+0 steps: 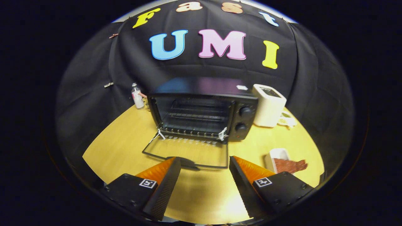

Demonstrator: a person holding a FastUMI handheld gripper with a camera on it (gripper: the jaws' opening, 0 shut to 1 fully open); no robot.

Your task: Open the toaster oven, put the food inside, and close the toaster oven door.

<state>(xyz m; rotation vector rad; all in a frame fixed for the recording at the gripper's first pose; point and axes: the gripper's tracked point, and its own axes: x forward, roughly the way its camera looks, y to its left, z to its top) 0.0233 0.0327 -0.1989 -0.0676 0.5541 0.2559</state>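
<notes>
Already the toaster oven (201, 116) door (188, 152) lies open; hand-held gripper (204, 164) released, empty; next, fetching the food (289, 165) beside it.

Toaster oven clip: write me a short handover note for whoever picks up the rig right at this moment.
Gripper: jaws open, holding nothing, hovering over the table just in front of the lowered door.
Toaster oven: door open, folded down flat toward the gripper; rack visible inside, no food on it.
Food: reddish-brown piece lying on a small white dish, beyond the right jaw and right of the door.
Done: door opened.
Left: pick up the food, put it inside, close the door.
</notes>
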